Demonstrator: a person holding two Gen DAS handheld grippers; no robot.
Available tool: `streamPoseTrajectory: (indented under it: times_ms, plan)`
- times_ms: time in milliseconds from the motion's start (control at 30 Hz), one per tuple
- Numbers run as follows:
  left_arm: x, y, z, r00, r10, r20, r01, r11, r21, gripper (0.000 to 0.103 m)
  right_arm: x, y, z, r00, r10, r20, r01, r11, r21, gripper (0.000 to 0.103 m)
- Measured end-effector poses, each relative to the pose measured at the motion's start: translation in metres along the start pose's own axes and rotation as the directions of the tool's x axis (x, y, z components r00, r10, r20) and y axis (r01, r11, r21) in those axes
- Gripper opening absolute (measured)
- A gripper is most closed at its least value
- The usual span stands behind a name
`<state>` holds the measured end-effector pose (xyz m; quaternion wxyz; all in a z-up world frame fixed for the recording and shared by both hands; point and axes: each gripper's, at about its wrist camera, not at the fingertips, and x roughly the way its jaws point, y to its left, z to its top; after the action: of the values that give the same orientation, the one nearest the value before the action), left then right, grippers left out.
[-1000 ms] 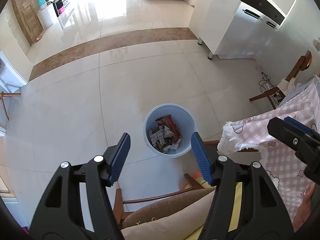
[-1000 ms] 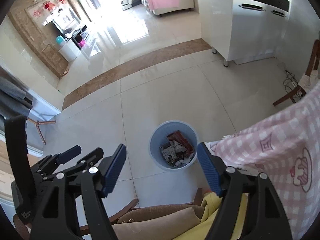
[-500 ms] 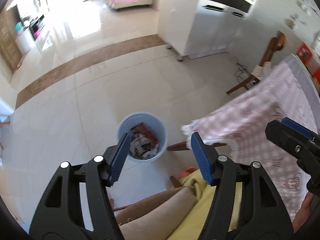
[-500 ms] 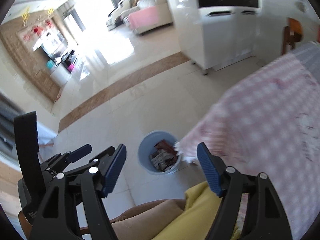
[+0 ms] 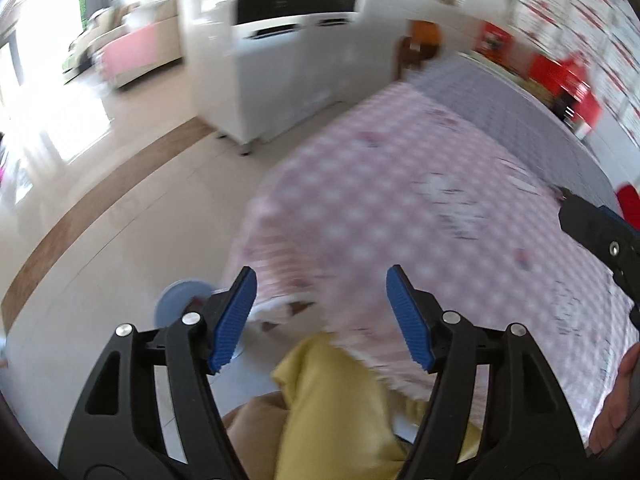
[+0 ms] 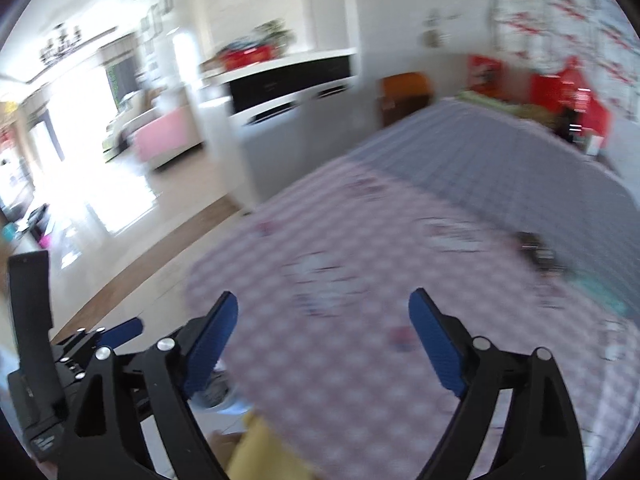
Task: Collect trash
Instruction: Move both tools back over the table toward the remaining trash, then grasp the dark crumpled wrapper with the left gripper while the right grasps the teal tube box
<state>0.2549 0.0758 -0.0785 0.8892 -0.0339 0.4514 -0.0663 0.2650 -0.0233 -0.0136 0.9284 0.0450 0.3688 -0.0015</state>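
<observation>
Nearest you, both tools are empty. Your left gripper (image 5: 320, 316) has its blue ribbed jaws opening with nothing between them, above a yellow cloth (image 5: 332, 404) draped over a tan cushioned chair (image 5: 248, 420). Your right gripper (image 6: 322, 344) is also opening, wider, with only the tablecloth behind the gap. That makes two grippers, neither carrying anything.

Just past the left tool's near finger sits one round pale-blue plastic waste bin (image 5: 180, 296) on the tiled floor, mostly hidden by the finger and by the table's fringe.

Further on is the pink-and-white checked tablecloth (image 6: 340, 272), which turns grey-blue towards the far side. On it, in the right wrist view, lie what I take to be the scraps you are after: a flat pale paper piece (image 6: 452, 236), a small dark crumpled item (image 6: 536, 252) and a teal scrap (image 6: 600, 292) near the right edge. Three at a guess; motion blur makes the count unsure.

All of them look light and thin, likely soft and easily crushed. Flat paper may slip on the cloth, so pinch a raised edge or crease, not the flat middle.

At the far end stand blurred red packages (image 6: 560, 96), uncountable.
</observation>
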Motion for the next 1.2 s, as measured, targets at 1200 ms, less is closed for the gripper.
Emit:
streamPoseTrajectory:
  times_ms: [1200]
  plan:
    - [0.100,-0.288,0.033,0.948,-0.191,-0.253,0.263,0.920,0.292,0.083,0.065,-0.352,-0.032,0.948,-0.185,-0.258,0.192,0.981,0.003,0.084]
